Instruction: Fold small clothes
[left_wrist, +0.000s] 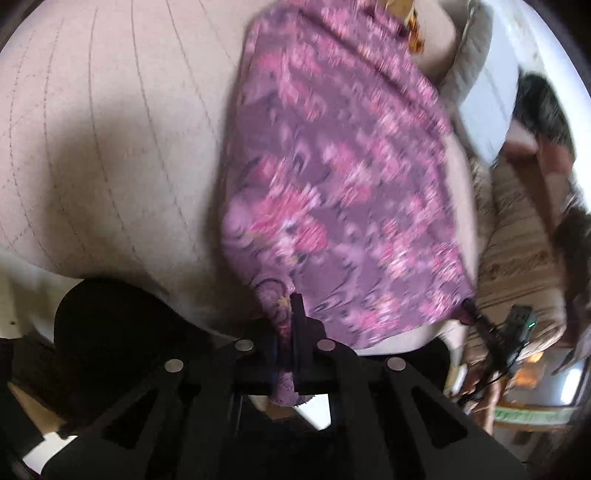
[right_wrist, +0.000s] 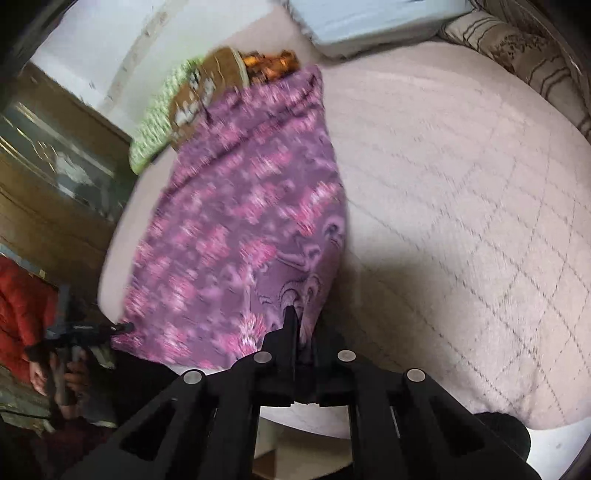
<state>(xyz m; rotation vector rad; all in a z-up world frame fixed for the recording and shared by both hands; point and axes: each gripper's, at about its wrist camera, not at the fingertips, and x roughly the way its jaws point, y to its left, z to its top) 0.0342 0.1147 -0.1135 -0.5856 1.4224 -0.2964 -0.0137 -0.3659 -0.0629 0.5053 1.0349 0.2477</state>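
- Purple floral cloth (left_wrist: 332, 177) — pink-patterned, lying lengthwise on the bed, its near edge raised at both corners; both views are smeared by blur.
- Left gripper (left_wrist: 291, 306) — clenched on the cloth's near left corner; fabric is bunched between the two black fingers and a little of it hangs out below them.
- Right gripper (right_wrist: 295, 321) — clamped on the opposite near corner of the same cloth (right_wrist: 240, 229); the fingers are pressed together, with fabric gathered around the tips.
- Quilted bedspread (left_wrist: 92, 147) — pale beige with stitched diamond lines, covering the bed under the cloth; broad bare stretch to one side (right_wrist: 461, 221).
- Pile of other clothes (right_wrist: 207, 92) — green, brown and orange pieces at the far end of the cloth, touching or just under its far edge.
- Pillows (right_wrist: 369, 22) — one pale blue and one patterned beige beside it, at the head of the bed.
- Red garment (right_wrist: 22, 306) — at the left edge of the right wrist view, off the bed.
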